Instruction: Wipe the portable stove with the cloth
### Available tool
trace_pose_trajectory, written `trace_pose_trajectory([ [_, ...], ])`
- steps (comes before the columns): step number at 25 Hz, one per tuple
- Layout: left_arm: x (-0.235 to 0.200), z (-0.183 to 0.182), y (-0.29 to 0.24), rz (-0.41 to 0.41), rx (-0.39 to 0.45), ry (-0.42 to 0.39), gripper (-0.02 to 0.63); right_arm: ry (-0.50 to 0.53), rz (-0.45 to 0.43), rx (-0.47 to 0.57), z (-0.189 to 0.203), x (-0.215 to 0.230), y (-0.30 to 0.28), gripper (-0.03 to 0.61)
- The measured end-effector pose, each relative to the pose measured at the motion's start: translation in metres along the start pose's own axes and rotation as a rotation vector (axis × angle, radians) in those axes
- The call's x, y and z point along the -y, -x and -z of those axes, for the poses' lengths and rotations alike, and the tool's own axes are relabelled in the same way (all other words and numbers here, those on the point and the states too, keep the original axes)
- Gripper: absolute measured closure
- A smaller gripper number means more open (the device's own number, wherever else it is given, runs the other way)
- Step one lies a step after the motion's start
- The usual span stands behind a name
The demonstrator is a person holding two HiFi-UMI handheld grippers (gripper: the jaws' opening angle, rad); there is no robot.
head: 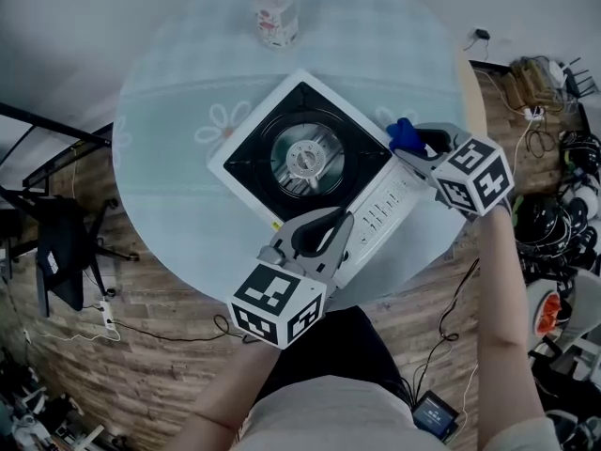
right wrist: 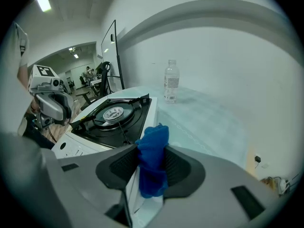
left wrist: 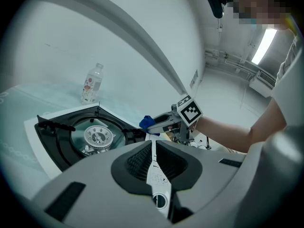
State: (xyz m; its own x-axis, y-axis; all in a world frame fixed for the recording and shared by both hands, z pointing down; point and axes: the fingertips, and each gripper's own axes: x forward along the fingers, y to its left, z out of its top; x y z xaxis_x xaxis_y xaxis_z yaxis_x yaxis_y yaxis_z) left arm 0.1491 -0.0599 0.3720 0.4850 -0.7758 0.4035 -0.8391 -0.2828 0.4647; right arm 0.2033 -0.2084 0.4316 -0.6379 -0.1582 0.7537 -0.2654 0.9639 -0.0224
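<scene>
1. Jaws of right gripper (head: 409, 147) pinch the blue cloth (right wrist: 153, 161); left gripper (left wrist: 153, 159) jaws are pressed together, empty.
2. Portable stove (head: 246, 150) sits on the round table (head: 178, 224); cloth hangs at its right corner, beside the control panel (head: 380, 210).
3. I judge: lower until cloth presses, wipe in flat strokes, grip firm; left gripper could steady the near edge.

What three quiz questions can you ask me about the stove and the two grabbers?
1. True or false: the right gripper is shut on a blue cloth.
2. What stands on the table beyond the stove? A) a bottle B) a pan C) a cup
3. Which is nearer the bottle: the left gripper or the right gripper?

Key: 1 true; 2 A; 3 the right gripper.
</scene>
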Motion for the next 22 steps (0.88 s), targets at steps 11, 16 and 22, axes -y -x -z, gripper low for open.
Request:
trace_pose_trajectory([
  [11, 0.008, 0.013, 0.004, -0.007, 0.011, 0.012, 0.572, 0.177, 0.167, 0.007, 0.01, -0.006, 0.017, 0.416],
  [16, 0.008, 0.013, 0.008, -0.016, 0.022, 0.01, 0.572, 0.19, 0.223, -0.018, 0.028, -0.009, 0.027, 0.457],
  [22, 0.015, 0.018, 0.011, -0.017, 0.022, 0.008, 0.572, 0.201, 0.278, 0.043, 0.028, -0.013, 0.03, 0.503],
])
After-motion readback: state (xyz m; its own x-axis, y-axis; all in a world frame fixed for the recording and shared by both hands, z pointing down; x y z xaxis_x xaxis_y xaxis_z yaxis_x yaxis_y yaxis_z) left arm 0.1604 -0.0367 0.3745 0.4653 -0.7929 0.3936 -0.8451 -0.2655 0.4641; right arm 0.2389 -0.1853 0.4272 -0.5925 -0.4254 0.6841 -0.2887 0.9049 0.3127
